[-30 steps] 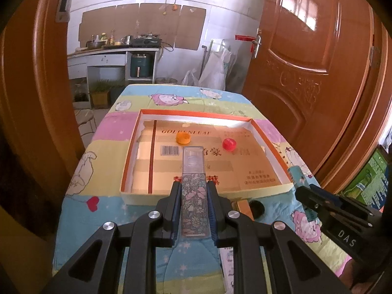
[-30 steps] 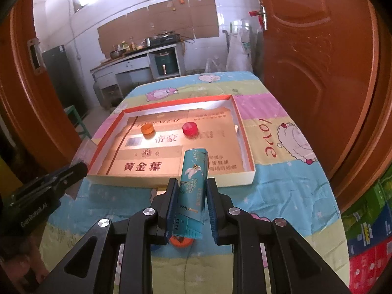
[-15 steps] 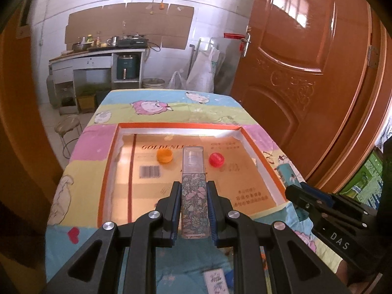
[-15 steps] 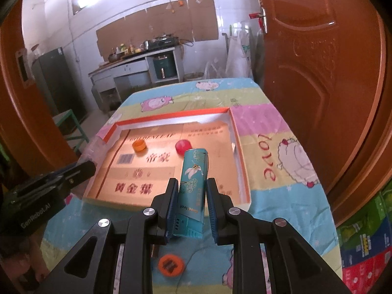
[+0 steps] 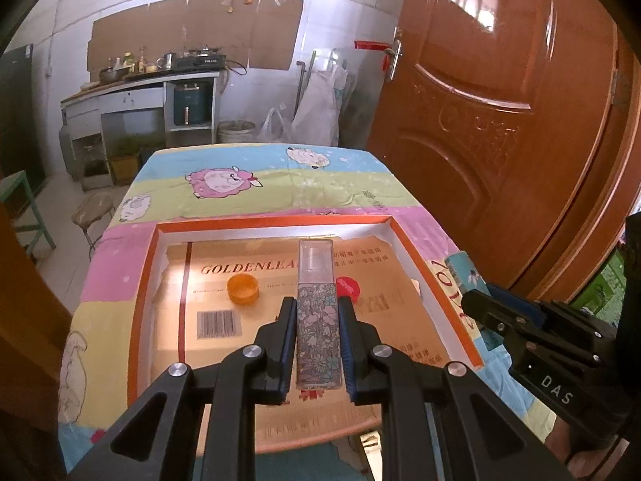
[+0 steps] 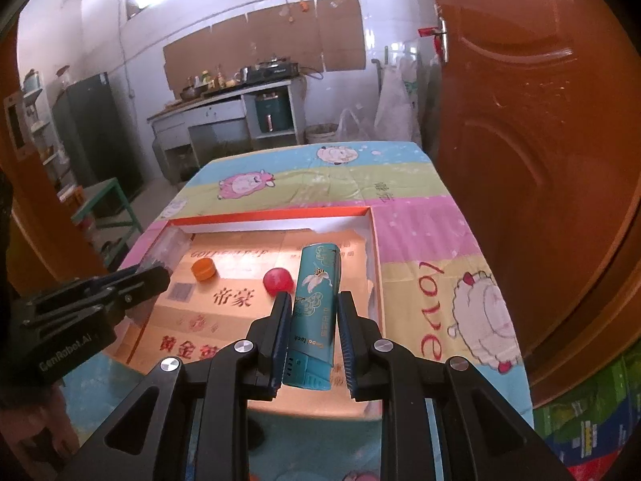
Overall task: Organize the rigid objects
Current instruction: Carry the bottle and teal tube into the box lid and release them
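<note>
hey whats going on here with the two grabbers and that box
A person is sorting small items into a shallow orange-rimmed box on a table. The left tongs are shut on a floral spray bottle, the right tongs on a teal lighter. Both are held over the box, not yet set down. An orange cap and a red cap already lie inside.

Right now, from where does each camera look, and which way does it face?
Left wrist: on the left gripper, facing down its fingers at the box; floral bottle clamped, right gripper at right.
Right wrist: on the right gripper, same direction; teal lighter clamped, left gripper at left.
Shared: box, orange cap, red cap.
</note>
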Demonstrator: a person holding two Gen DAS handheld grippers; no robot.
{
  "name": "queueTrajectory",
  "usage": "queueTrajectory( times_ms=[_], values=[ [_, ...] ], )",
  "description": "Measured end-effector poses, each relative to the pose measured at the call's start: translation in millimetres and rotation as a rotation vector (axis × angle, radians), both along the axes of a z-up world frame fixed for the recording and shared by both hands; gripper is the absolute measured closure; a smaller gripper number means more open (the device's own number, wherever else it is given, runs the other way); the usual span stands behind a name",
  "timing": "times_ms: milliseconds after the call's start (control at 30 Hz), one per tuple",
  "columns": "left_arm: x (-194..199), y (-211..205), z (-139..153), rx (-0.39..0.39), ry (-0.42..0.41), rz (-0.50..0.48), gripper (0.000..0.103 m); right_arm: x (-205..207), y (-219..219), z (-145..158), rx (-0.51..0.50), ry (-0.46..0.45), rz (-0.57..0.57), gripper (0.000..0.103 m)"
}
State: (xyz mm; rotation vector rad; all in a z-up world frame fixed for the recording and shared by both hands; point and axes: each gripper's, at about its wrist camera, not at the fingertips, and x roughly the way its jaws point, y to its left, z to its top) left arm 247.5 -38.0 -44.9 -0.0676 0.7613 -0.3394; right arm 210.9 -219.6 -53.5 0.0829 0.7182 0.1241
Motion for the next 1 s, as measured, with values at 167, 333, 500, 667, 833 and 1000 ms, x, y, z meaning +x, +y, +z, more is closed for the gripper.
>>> queueTrajectory(
  times_ms=[167, 333, 500, 667, 833, 1000],
  values=[
    [21.5, -4.6, -7.1, 0.001, 0.040, -0.010, 0.083, 24.1, -3.2, -8.6, -0.009, 0.024, 0.021, 0.079],
    [43.0, -9.9, -15.3, 0.001, 0.086, -0.013, 0.083, 54.7, -8.1, -12.8, 0.009, 0.049, 0.041, 0.079],
    [62.9, -13.5, -20.2, 0.007, 0.111, -0.006, 0.083, 85.4, -12.8, -19.4, 0.073, 0.097, 0.070, 0.079],
    [77.0, -16.9, -26.8, 0.013, 0.130, -0.004, 0.083, 107.5, -7.8, -27.7, 0.071, 0.120, 0.083, 0.079],
    [90.9, -20.7, -33.8, 0.030, 0.153, 0.002, 0.083, 124.3, -1.8, -34.3, 0.055, 0.145, 0.094, 0.079],
    [101.0, -22.8, -39.7, 0.047, 0.170, 0.009, 0.083, 135.7, 0.1, -41.0, 0.058, 0.171, 0.101, 0.079]
  ],
)
